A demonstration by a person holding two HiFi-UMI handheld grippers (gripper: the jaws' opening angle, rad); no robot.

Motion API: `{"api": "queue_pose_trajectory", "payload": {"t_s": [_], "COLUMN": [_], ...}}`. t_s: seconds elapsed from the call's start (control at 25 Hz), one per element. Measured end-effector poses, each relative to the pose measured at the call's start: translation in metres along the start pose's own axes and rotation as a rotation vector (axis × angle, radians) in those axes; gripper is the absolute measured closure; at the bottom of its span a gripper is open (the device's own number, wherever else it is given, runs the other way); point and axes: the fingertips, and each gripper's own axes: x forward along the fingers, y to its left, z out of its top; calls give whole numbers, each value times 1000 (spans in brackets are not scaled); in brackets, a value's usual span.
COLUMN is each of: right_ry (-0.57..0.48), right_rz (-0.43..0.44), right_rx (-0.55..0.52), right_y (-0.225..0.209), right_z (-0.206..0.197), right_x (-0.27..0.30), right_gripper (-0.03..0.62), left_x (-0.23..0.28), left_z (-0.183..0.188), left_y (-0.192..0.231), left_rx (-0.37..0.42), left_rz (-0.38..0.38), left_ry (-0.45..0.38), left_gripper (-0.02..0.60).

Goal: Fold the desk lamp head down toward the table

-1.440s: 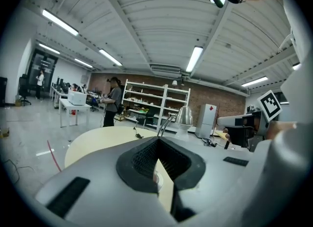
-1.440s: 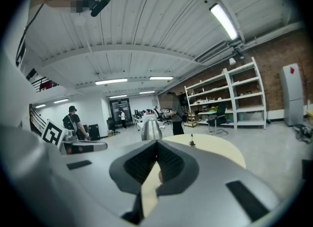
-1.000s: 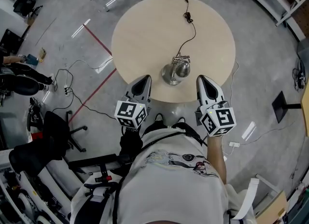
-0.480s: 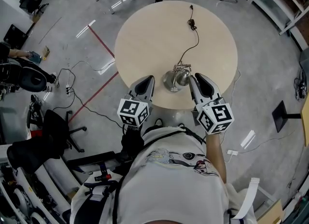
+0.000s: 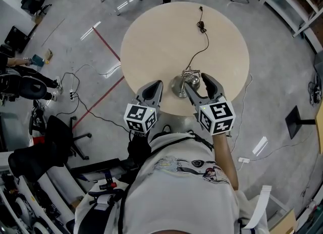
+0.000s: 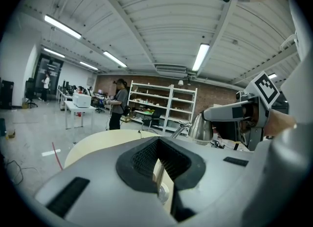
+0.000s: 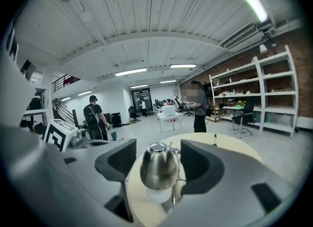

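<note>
The chrome lamp head (image 7: 158, 166) stands right between the right gripper's (image 7: 158, 160) spread jaws, with a sliver of space on either side: the pads are not on it. From the head view the lamp head (image 5: 192, 80) sits over its round base (image 5: 177, 87) at the near edge of the round desk (image 5: 151, 41), and its cord (image 5: 204, 36) trails off toward the far rim. The right gripper (image 5: 196, 81) has swung in from the right. A second ago it hung beside the lamp with its jaws together, and they have just been opening, so now they straddle the head. It points slightly downward and angles in to the left, its marker cube (image 5: 216, 118) back over the desk's edge, the forearm (image 5: 224, 152) stretched out behind it. The left gripper (image 5: 153, 88) hasn't budged. It waits just left of the base, and in its own view its jaws (image 6: 159, 160) seem pressed together on nothing, though a thin slit does show between them.
</note>
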Motion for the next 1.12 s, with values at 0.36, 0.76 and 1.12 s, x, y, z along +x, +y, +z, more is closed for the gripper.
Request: {"api": "queue_pose_trajectory", "payload": {"t_s": [0.36, 0.76, 1.12], "right_ry": [61, 72, 73], "right_rz": [-46, -41, -30], "right_rx": [-6, -7, -9], "right_y": [-5, -2, 1], "right_z": [-16, -17, -23], "right_x": [13, 12, 11], "right_gripper": [330, 333, 336], "left_x": [-2, -7, -5], "left_z": [-3, -3, -9], "left_y": [2, 2, 1], "left_rx": [0, -6, -8], "left_rz": [8, 15, 7], "left_ry": [11, 8, 20], "left_gripper": [581, 581, 581]}}
